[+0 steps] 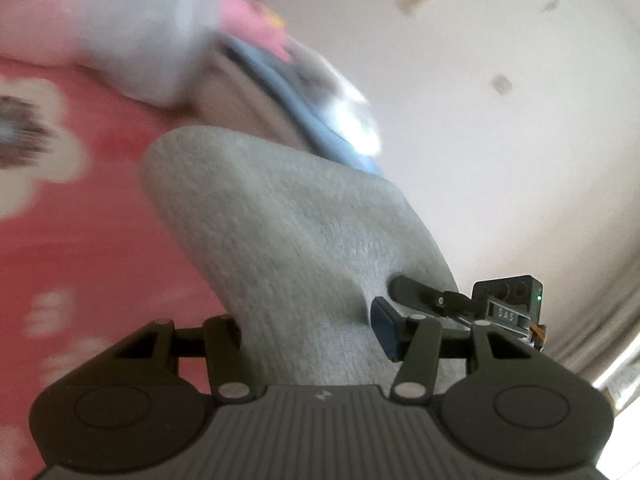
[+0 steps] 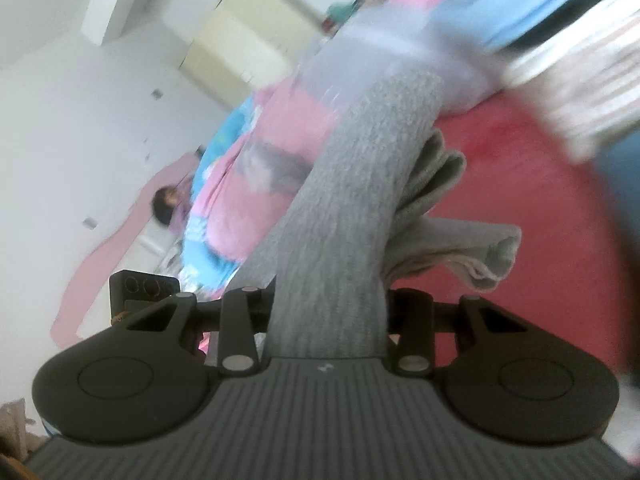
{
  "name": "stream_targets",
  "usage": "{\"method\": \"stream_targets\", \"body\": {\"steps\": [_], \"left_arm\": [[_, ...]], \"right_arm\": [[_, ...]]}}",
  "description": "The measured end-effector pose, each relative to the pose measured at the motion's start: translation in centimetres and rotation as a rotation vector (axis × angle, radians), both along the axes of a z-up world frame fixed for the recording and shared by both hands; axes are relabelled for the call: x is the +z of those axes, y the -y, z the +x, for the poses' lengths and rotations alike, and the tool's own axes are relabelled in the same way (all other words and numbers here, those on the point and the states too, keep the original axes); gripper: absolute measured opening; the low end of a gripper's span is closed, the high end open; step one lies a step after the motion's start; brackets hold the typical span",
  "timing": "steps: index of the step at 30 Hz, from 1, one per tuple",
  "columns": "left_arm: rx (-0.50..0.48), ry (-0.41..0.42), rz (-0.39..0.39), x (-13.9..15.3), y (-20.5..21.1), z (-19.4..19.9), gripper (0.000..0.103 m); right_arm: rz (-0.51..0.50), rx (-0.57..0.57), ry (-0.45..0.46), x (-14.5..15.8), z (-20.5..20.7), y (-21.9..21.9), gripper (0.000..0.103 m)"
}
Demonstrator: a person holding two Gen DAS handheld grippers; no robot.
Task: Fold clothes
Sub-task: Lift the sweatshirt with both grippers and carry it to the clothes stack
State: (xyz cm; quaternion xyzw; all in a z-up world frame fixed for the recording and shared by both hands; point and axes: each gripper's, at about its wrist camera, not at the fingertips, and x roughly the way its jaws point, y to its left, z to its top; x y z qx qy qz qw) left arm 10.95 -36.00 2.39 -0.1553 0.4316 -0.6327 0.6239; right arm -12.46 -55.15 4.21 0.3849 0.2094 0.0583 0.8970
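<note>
A grey knit garment [image 1: 288, 216] rises out of my left gripper [image 1: 308, 328], which is shut on it, the cloth filling the gap between the fingers. Just to the right my right gripper [image 1: 404, 292] pinches the same garment at its edge. In the right wrist view the grey garment [image 2: 360, 184] runs up from my right gripper [image 2: 328, 304], which is shut on it. A folded bundle of it [image 2: 460, 248] hangs off to the right. The left gripper's black housing [image 2: 144, 288] shows close on the left. Both views are motion-blurred.
Below lies a red bedspread [image 1: 88, 248] with white flowers. A blurred pile of white and blue clothes [image 1: 168, 40] sits beyond the garment. A pink and blue quilt [image 2: 240, 152], a cream cabinet [image 2: 244, 36] and a white wall [image 1: 500, 140] lie further off.
</note>
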Motion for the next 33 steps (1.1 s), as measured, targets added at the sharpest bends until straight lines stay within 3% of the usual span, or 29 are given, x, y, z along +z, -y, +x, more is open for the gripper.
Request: {"method": "stream_targets", "body": {"steps": [5, 9, 16, 22, 25, 27, 30, 33], "left_arm": [[-0.096, -0.006, -0.028, 0.4, 9.0, -3.1, 0.055], [-0.150, -0.027, -0.029, -0.1, 14.9, -4.2, 0.055], [-0.206, -0.036, -0.024, -2.7, 21.2, -4.3, 0.055], [-0.223, -0.072, 0.011, -6.8, 22.3, -3.6, 0.056], [-0.237, -0.080, 0.026, -8.1, 21.8, -3.2, 0.057], [-0.246, -0.071, 0.036, -8.4, 21.2, -3.0, 0.058], [-0.242, -0.016, 0.036, -7.9, 19.8, -2.4, 0.060], [-0.222, 0.046, 0.032, -7.4, 18.2, -2.1, 0.064]], "right_arm": [[-0.058, -0.091, 0.005, 1.7, -6.5, 6.5, 0.038], [-0.076, -0.123, -0.002, 1.8, -9.4, 12.4, 0.038], [-0.129, -0.114, 0.019, 0.1, -9.3, 20.7, 0.039], [-0.094, -0.102, -0.069, -5.3, -6.8, 25.5, 0.044], [-0.044, -0.094, -0.101, -8.3, -6.1, 26.4, 0.054], [-0.052, -0.104, -0.105, -8.5, -6.1, 26.4, 0.059], [-0.102, -0.144, -0.146, -7.7, -6.4, 26.3, 0.076], [-0.156, -0.235, -0.137, -5.2, -8.4, 25.4, 0.078]]}}
